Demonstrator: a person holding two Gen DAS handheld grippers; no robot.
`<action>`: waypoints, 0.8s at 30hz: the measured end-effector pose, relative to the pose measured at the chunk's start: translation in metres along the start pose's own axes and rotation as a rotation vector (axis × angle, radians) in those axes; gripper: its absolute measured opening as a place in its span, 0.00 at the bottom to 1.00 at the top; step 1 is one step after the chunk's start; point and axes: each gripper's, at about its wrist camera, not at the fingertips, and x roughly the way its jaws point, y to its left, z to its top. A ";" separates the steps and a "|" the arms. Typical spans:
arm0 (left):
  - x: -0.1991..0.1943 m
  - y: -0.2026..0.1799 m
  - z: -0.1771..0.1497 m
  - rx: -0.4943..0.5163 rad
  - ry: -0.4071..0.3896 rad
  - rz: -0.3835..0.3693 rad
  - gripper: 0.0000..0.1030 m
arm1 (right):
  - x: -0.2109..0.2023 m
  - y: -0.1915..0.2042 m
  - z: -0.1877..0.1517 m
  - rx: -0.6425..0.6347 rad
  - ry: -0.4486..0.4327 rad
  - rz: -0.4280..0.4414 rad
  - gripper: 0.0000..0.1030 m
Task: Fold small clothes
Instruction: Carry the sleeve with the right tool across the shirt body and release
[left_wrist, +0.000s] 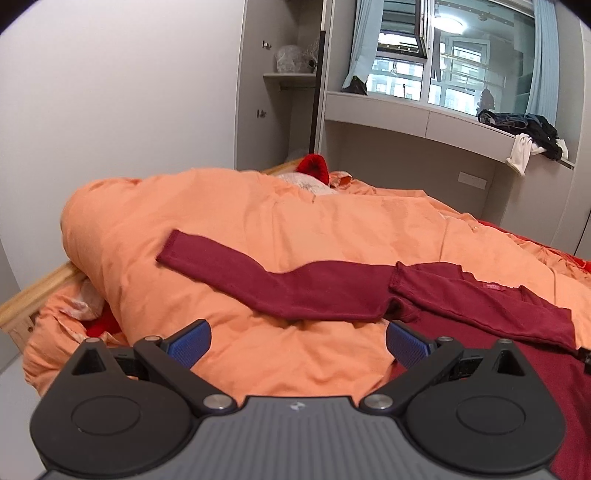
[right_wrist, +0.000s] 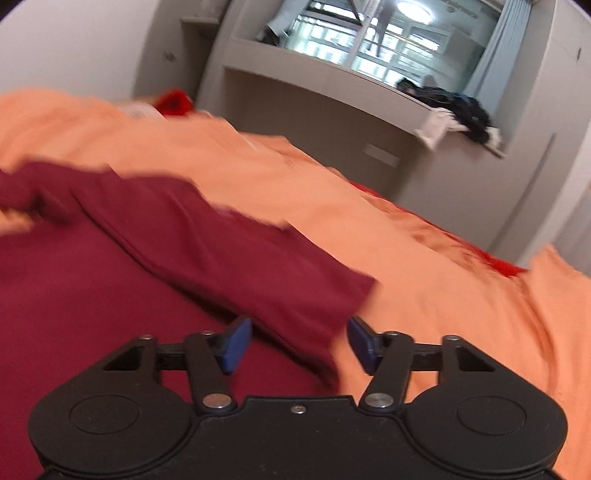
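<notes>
A dark red long-sleeved shirt (left_wrist: 480, 306) lies on an orange duvet (left_wrist: 221, 221). Its left sleeve (left_wrist: 280, 280) stretches out flat to the left. Its right sleeve (left_wrist: 491, 302) is folded across the body. My left gripper (left_wrist: 298, 343) is open and empty, just above the duvet below the left armpit. In the right wrist view the shirt (right_wrist: 110, 280) fills the left side, and the folded sleeve's cuff end (right_wrist: 314, 291) lies between the blue pads (right_wrist: 236, 345) of my right gripper (right_wrist: 300, 343), which is open. That view is motion-blurred.
The wooden bed frame (left_wrist: 33, 295) shows at the left. A red item (left_wrist: 314, 166) lies at the bed's head. A window ledge (left_wrist: 443, 122) holds dark clothes (left_wrist: 524, 129). An open wardrobe (left_wrist: 280, 92) stands behind.
</notes>
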 end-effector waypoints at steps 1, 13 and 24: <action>0.004 0.001 0.000 -0.014 0.016 -0.012 1.00 | 0.002 0.000 -0.007 -0.010 0.000 -0.031 0.55; 0.044 0.047 0.003 -0.145 0.089 0.056 1.00 | 0.050 -0.027 -0.029 0.166 0.115 0.019 0.12; 0.094 0.161 0.024 -0.413 0.093 -0.029 1.00 | -0.058 -0.039 -0.045 0.259 -0.154 0.058 0.43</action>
